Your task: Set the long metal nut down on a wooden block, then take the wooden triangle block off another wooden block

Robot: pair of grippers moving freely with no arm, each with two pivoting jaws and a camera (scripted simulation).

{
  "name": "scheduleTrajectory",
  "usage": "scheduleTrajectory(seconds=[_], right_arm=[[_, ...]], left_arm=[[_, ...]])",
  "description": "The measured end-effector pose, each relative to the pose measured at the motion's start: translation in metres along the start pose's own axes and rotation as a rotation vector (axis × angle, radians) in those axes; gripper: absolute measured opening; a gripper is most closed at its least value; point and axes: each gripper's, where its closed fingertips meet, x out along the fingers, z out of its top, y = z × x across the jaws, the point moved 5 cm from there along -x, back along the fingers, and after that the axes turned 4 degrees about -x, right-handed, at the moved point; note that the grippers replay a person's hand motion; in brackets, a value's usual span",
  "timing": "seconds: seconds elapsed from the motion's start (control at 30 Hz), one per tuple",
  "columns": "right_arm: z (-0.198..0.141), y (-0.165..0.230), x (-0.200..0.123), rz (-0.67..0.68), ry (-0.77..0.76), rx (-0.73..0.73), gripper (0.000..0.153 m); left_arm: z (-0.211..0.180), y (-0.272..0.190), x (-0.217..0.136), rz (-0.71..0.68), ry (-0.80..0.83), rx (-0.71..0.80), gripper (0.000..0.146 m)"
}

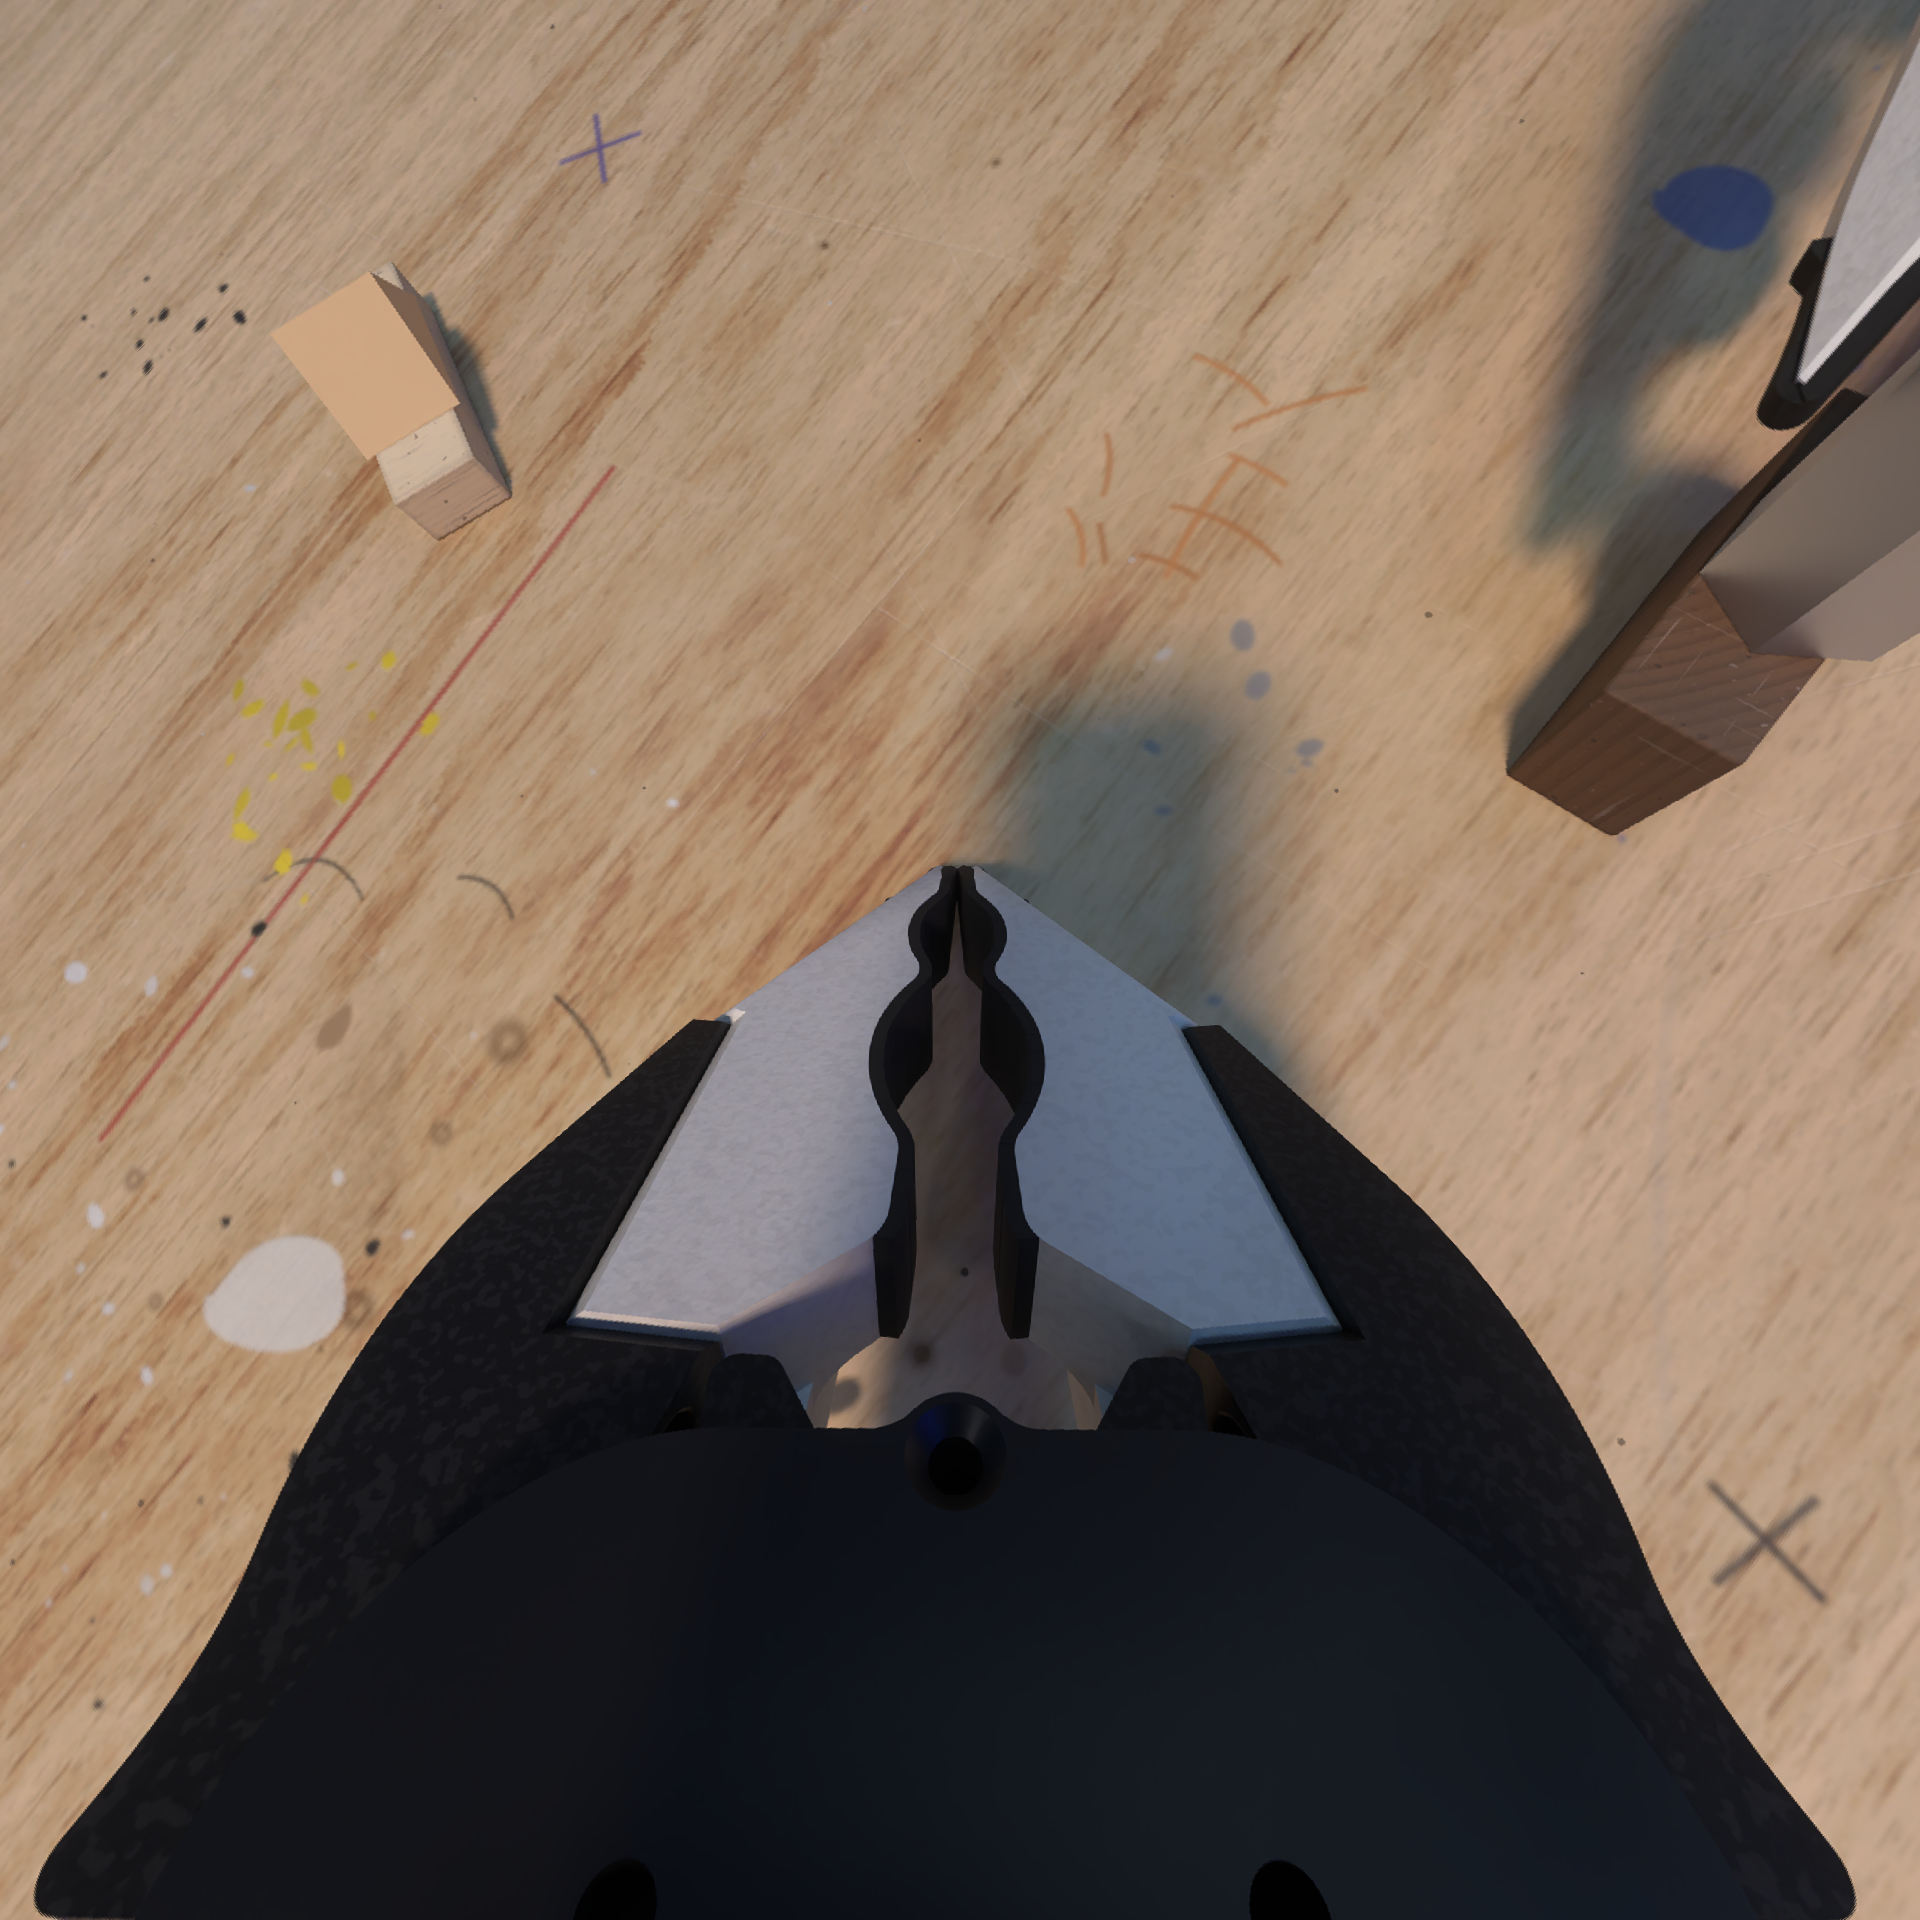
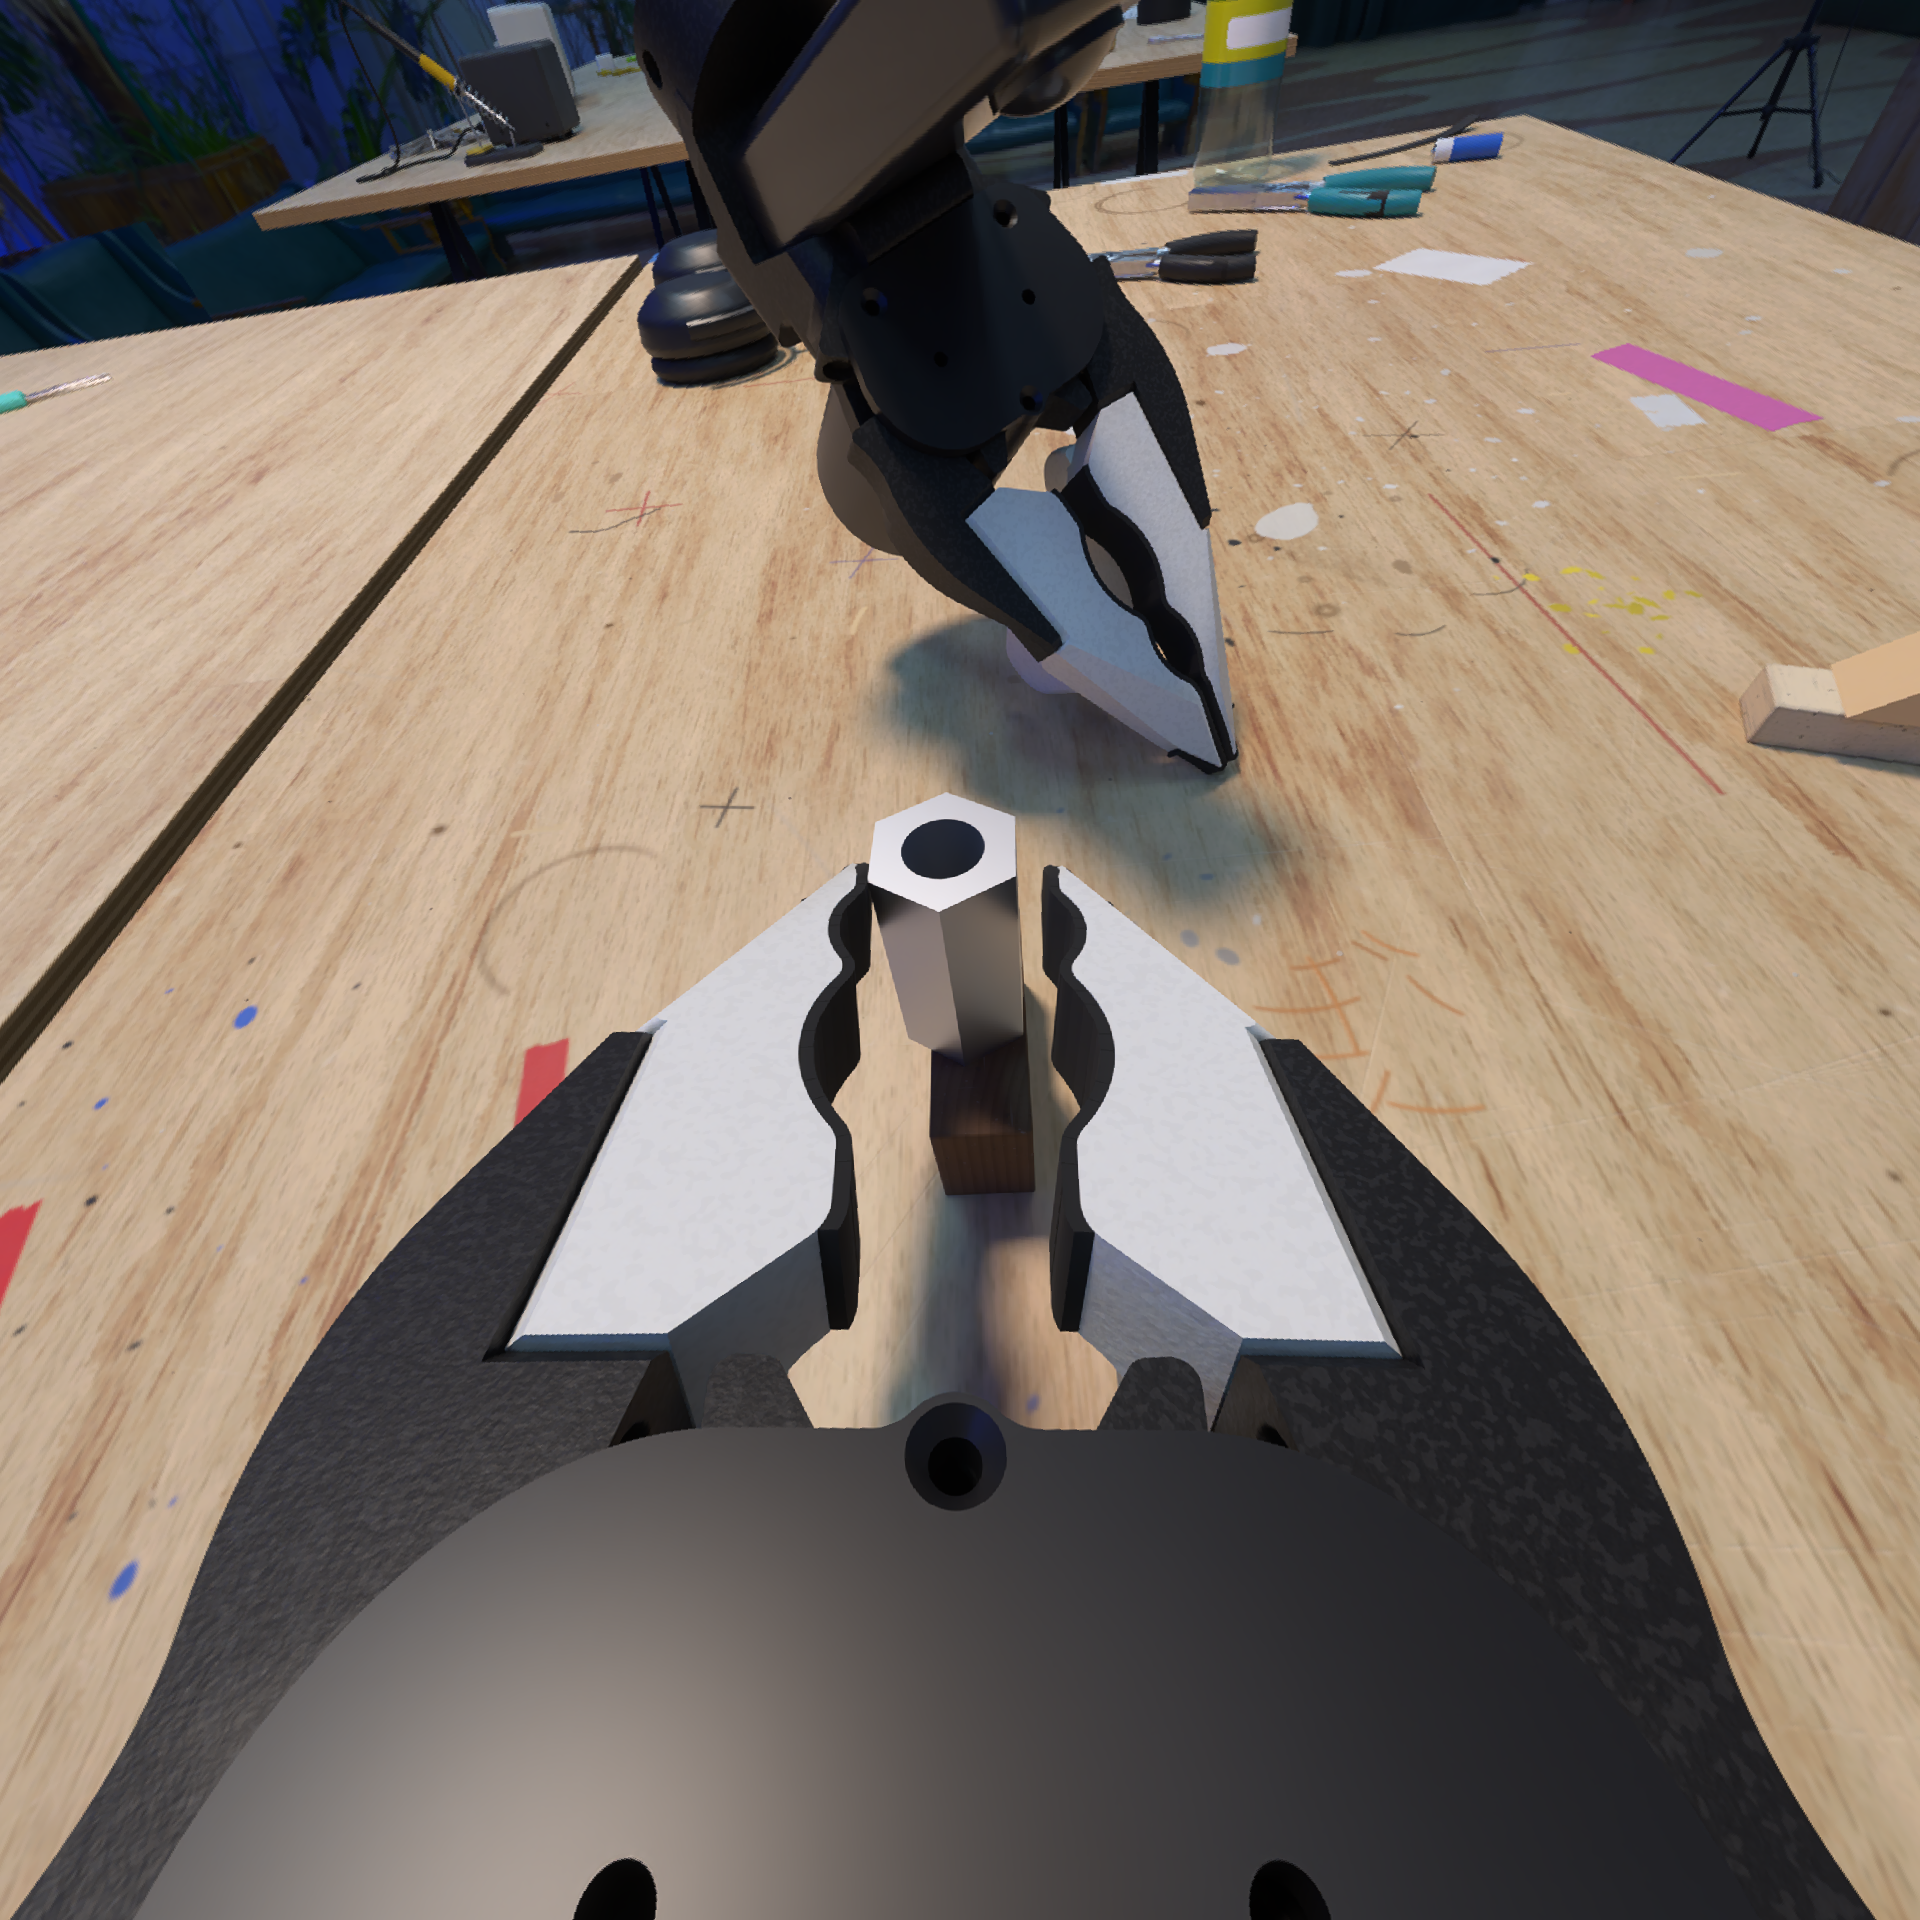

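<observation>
The long metal nut (image 2: 945,935) stands upright on a dark wooden block (image 2: 982,1143). My right gripper (image 2: 954,883) is open, with one finger on each side of the nut; the right finger stands clear of it. In the left wrist view the nut (image 1: 1818,582) and the dark block (image 1: 1652,717) sit at the right edge. The wooden triangle block (image 1: 364,358) rests on a pale wooden block (image 1: 447,483) at the far left; both also show in the right wrist view, the triangle (image 2: 1881,675) on the block (image 2: 1792,717). My left gripper (image 1: 956,878) is shut and empty, with its tips close to the table (image 2: 1210,758).
The table (image 1: 935,416) is pale wood with paint marks. A dark seam (image 2: 312,675) runs along its left side. At the back stand stacked black discs (image 2: 707,312), pliers (image 2: 1195,255), teal-handled tools (image 2: 1361,192) and a clear bottle (image 2: 1242,94).
</observation>
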Motion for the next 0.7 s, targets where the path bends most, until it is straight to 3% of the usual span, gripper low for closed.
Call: scheduleTrajectory(seconds=[0.43,0.7], right_arm=[[0.006,-0.002,-0.006,0.009,-0.071,0.027,0.038],[0.014,-0.015,-0.021,-0.045,-0.188,0.095,0.044]], left_arm=[[0.000,0.000,0.000,0.007,0.000,-0.003,0.000],[0.001,0.009,0.000,0.070,-0.014,-0.043,0.018]])
